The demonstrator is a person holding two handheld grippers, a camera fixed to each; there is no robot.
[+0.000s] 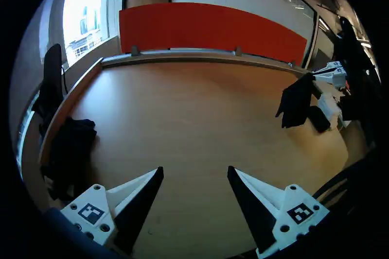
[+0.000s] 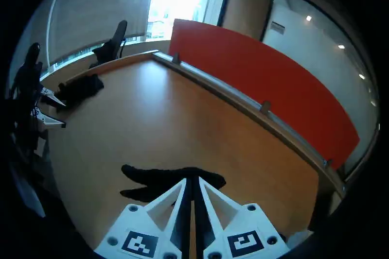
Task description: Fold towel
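Note:
A black towel (image 1: 295, 103) hangs above the wooden table at the right of the left gripper view, held at its top corner by my right gripper (image 1: 317, 80). In the right gripper view that towel (image 2: 165, 180) spreads out just past the fingertips, and my right gripper (image 2: 193, 183) is shut on its edge. My left gripper (image 1: 194, 174) stands open over bare table with nothing between its fingers. Farther off, at the left edge of the right gripper view, the left gripper (image 2: 61, 113) is open too.
A second dark cloth pile (image 1: 72, 149) lies at the table's left edge, also visible as a dark cloth pile (image 2: 80, 87) beyond the left gripper. A red partition (image 1: 209, 28) lines the table's far edge. A black chair (image 2: 114, 40) stands by the window.

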